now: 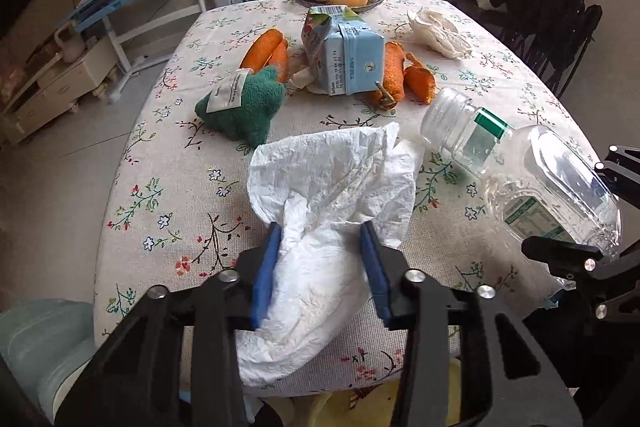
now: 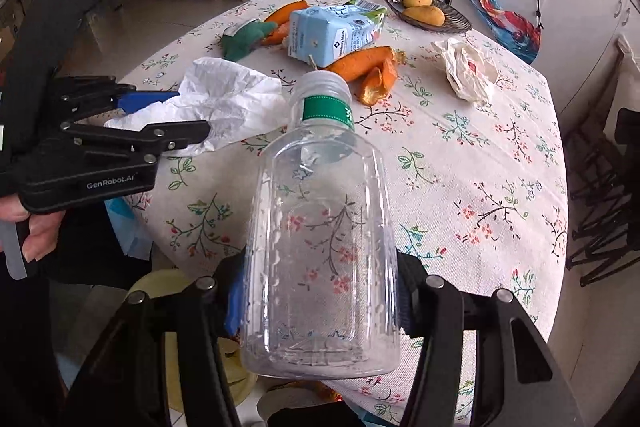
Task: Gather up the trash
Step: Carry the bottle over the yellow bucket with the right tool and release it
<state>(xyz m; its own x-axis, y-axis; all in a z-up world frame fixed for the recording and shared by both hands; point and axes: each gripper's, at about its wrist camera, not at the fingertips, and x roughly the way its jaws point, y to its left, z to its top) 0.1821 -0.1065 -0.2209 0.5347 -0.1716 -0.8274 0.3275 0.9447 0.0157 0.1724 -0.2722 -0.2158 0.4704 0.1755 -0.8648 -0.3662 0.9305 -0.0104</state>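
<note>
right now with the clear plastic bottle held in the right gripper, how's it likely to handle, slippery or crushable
The clear plastic bottle looks empty, since the tablecloth shows straight through it, so it is probably light. Its thin smooth walls may flex or slip if the right gripper squeezes harder. No cap shows on its neck, so nothing stiffens it; set down, it could roll.

left gripper (image 2: 192, 115) body: "GenRobot.AI" | carton (image 2: 336, 31): "Member's Mark" | other labels: too small to read
</note>
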